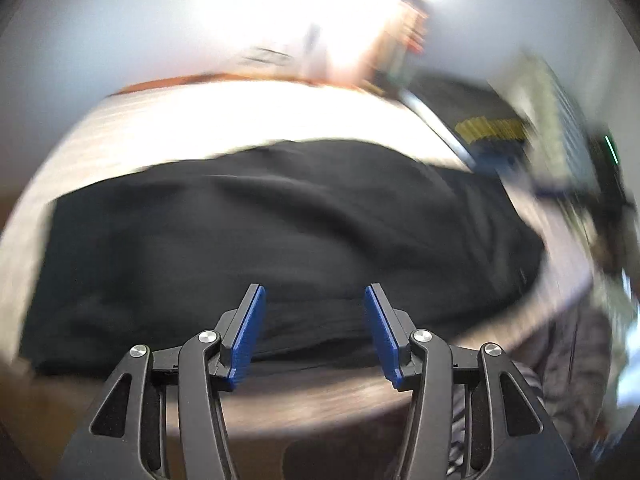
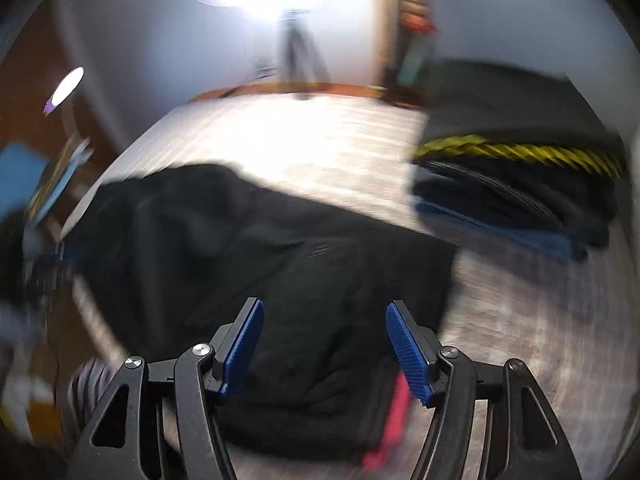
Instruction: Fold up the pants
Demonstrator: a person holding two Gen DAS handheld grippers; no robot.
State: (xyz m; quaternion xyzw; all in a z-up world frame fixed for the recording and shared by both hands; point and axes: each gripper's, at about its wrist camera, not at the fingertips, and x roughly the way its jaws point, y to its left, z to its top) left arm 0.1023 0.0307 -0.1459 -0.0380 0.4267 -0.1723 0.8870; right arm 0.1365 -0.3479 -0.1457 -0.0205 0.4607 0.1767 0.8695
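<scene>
Black pants (image 1: 280, 232) lie spread across a light wood-grain table (image 1: 240, 120); both views are motion-blurred. My left gripper (image 1: 315, 300) is open and empty, its blue pads over the near edge of the pants. In the right wrist view the same pants (image 2: 260, 248) lie bunched on the table (image 2: 320, 148). My right gripper (image 2: 324, 316) is open and empty just above the pants' near end, where a pink-red patch (image 2: 394, 412) shows at the waist.
A stack of dark folded clothes with a yellow-striped band (image 2: 516, 184) sits at the table's right, also seen in the left wrist view (image 1: 488, 128). A tripod (image 2: 298, 56) stands beyond the far edge under a bright light. Striped fabric (image 1: 576, 360) shows beside the table.
</scene>
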